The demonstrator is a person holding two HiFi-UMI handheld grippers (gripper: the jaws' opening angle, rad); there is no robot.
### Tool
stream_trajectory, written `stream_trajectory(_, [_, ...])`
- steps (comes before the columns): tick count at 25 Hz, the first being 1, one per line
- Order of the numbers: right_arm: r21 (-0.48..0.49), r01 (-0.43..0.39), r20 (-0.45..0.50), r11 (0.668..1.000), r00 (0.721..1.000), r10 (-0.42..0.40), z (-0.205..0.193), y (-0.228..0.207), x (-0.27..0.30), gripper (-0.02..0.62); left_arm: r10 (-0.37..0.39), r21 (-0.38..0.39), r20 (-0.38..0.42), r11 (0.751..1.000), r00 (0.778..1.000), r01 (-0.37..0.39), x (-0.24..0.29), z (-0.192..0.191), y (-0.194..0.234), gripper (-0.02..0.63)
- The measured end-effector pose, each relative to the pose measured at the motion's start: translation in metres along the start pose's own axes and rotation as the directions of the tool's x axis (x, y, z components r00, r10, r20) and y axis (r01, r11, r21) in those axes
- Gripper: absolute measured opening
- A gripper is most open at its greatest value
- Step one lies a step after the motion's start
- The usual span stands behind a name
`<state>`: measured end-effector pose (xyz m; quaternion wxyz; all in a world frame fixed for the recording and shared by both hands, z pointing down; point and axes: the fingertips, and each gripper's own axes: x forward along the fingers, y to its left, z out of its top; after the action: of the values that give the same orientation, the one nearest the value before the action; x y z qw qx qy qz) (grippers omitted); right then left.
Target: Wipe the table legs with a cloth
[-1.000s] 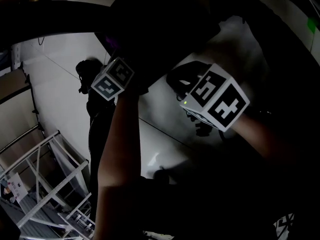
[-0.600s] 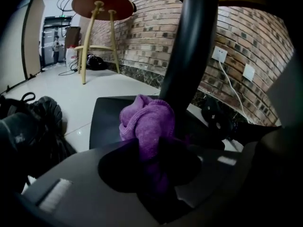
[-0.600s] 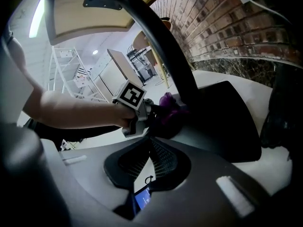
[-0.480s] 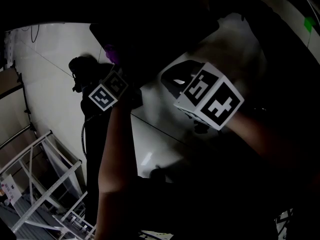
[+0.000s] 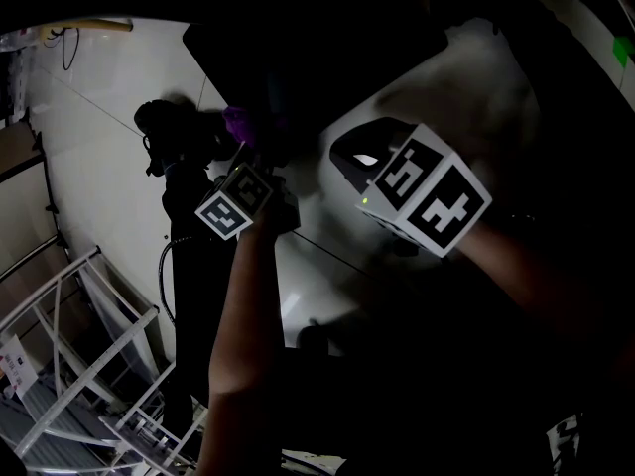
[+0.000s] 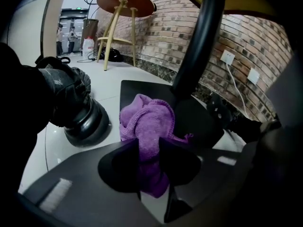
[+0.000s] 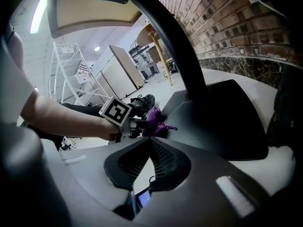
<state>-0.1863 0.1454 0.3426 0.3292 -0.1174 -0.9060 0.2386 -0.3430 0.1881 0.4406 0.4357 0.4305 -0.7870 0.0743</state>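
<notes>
Left gripper (image 6: 149, 150) jaws clamp purple cloth (image 6: 147, 119) near table leg (image 6: 199, 46); right gripper (image 7: 150, 143) jaws closed, empty; head view largely dark.

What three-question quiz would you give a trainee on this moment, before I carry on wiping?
1. True or false: the left gripper is shut on the purple cloth.
2. Multiple choice: the right gripper holds A) a brush, B) nothing, C) the cloth.
3. Fill in: in the left gripper view, the wall behind the black table leg is made of ____.

Key: 1 true. 2 B; its jaws meet with nothing between them. 3 brick.
</notes>
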Motion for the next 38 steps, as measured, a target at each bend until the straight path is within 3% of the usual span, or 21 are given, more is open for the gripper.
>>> stream_trajectory(4, [-0.017, 0.001, -0.002, 1.000, 1.000, -0.001, -0.004, 0.002, 0.008, 0.003, -0.003, 0.056, -0.018, 0.998, 1.000, 0.004, -0.004, -0.017, 0.010, 0.124])
stream_trajectory(12, [-0.065, -0.016, -0.043, 0.998, 0.999, 0.013, -0.014, 0.015, 0.023, 0.002, -0.069, 0.044, 0.028, 0.997, 0.997, 0.068, 0.009, 0.007, -0.011, 0.126])
stream_trajectory(15, [-0.089, -0.016, -0.026, 0.996, 1.000, 0.014, 0.001, 0.017, 0.029, 0.002, -0.106, 0.064, 0.033, 0.993, 0.994, 0.104, 0.022, 0.030, -0.027, 0.126])
stream_trajectory(19, [-0.062, 0.010, 0.046, 0.998, 0.999, -0.007, 0.042, 0.006, 0.035, 0.002, -0.113, 0.191, 0.001, 0.975, 0.994, 0.111, 0.035, 0.051, -0.039, 0.127])
stream_trajectory(21, [-0.065, 0.026, 0.077, 0.998, 0.997, -0.021, 0.060, 0.001, 0.032, 0.003, -0.126, 0.212, -0.013, 0.969, 0.992, 0.126, 0.039, 0.059, -0.042, 0.127])
stream_trajectory(24, [-0.068, 0.034, 0.104, 0.997, 0.994, -0.027, 0.071, 0.001, 0.022, 0.003, -0.169, 0.168, -0.004, 0.972, 0.986, 0.167, 0.046, 0.079, -0.051, 0.129])
stream_trajectory(27, [-0.033, 0.037, 0.095, 0.999, 0.995, -0.034, 0.056, -0.002, 0.015, 0.002, -0.176, 0.065, 0.025, 0.983, 0.984, 0.174, 0.061, 0.101, -0.052, 0.129])
stream_trajectory(30, [0.000, 0.031, 0.064, 1.000, 0.997, -0.031, 0.030, 0.002, 0.017, 0.002, -0.142, -0.013, 0.053, 0.990, 0.988, 0.143, 0.065, 0.107, -0.041, 0.129])
stream_trajectory(32, [0.007, 0.017, 0.043, 1.000, 0.999, -0.017, 0.016, 0.008, 0.019, 0.002, -0.081, -0.032, 0.070, 0.996, 0.994, 0.083, 0.063, 0.101, -0.025, 0.129])
stream_trajectory(35, [-0.002, -0.009, 0.026, 1.000, 1.000, 0.009, 0.009, 0.018, 0.021, 0.003, 0.057, -0.030, 0.045, 0.998, 0.997, -0.055, 0.055, 0.083, 0.012, 0.129])
stream_trajectory(38, [-0.003, -0.020, 0.038, 1.000, 0.999, 0.020, 0.014, 0.022, 0.023, 0.003, 0.136, 0.007, -0.015, 0.991, 0.991, -0.136, 0.046, 0.067, 0.037, 0.127])
